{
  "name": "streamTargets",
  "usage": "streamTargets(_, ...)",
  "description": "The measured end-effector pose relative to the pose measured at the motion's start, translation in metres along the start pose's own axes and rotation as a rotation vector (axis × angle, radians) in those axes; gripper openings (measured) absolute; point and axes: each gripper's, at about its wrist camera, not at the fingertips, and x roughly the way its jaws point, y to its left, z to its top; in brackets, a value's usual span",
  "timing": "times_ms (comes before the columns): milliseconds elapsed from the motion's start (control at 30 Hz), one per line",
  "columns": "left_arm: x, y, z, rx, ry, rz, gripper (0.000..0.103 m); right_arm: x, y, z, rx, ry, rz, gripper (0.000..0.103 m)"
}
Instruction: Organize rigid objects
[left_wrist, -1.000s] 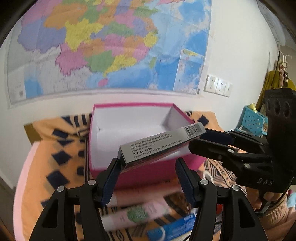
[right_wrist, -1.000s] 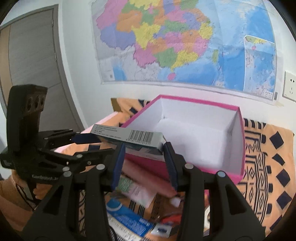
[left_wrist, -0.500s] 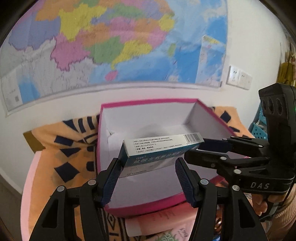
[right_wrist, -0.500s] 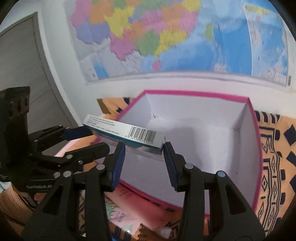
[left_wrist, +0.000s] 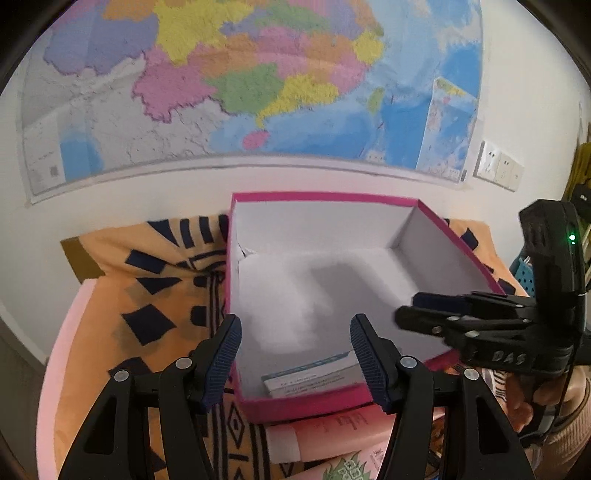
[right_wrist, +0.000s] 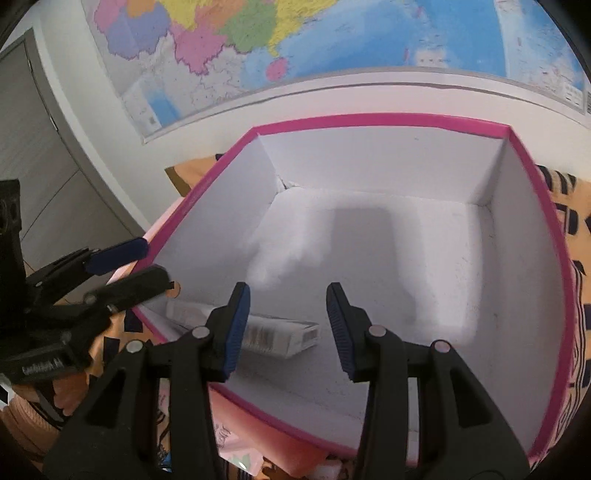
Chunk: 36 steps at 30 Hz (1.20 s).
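A small white and teal carton (left_wrist: 314, 376) lies flat on the floor of the pink box (left_wrist: 321, 197), against its near wall; it also shows in the right wrist view (right_wrist: 273, 334). My left gripper (left_wrist: 295, 347) is open and empty above the box's near edge. My right gripper (right_wrist: 288, 321) is open and empty above the same box (right_wrist: 369, 120). Each gripper shows in the other's view: the right one (left_wrist: 436, 314) at right, the left one (right_wrist: 129, 266) at left.
The box sits on an orange and navy patterned cloth (left_wrist: 147, 295) over a pink table. A pink tube (left_wrist: 332, 432) and other packages lie in front of the box. A wall map (left_wrist: 240, 81) hangs behind. A grey door (right_wrist: 44, 166) stands at left.
Both grippers held the carton between them above the box. Both have opened and the carton has dropped onto the box floor. Both views moved closer over the box.
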Motion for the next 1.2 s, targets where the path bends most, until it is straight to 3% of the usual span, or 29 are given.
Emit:
streamTargets(167,-0.025,-0.004,-0.015,0.033,-0.059,-0.016,0.072,-0.042,0.003,-0.014,-0.021,-0.078,0.028,0.048)
streamTargets(233,-0.032,-0.006,-0.025,0.045,-0.067,-0.022,0.073,-0.056,0.007,-0.022,-0.043,-0.095,0.026,0.060)
streamTargets(433,-0.031,-0.003,-0.052,0.022,-0.013,-0.031,0.074,-0.075,0.015,-0.052,-0.067,-0.083,0.054,0.064)
streamTargets(733,-0.008,0.011,-0.081,-0.065,0.088,-0.050,0.074,-0.046,0.000,-0.088,0.026,0.051,0.067,0.064)
streamTargets(1200,0.013,0.020,-0.089,-0.091,0.153,-0.065,0.074,-0.013,-0.013,-0.087,0.125,0.131,0.029,0.059)
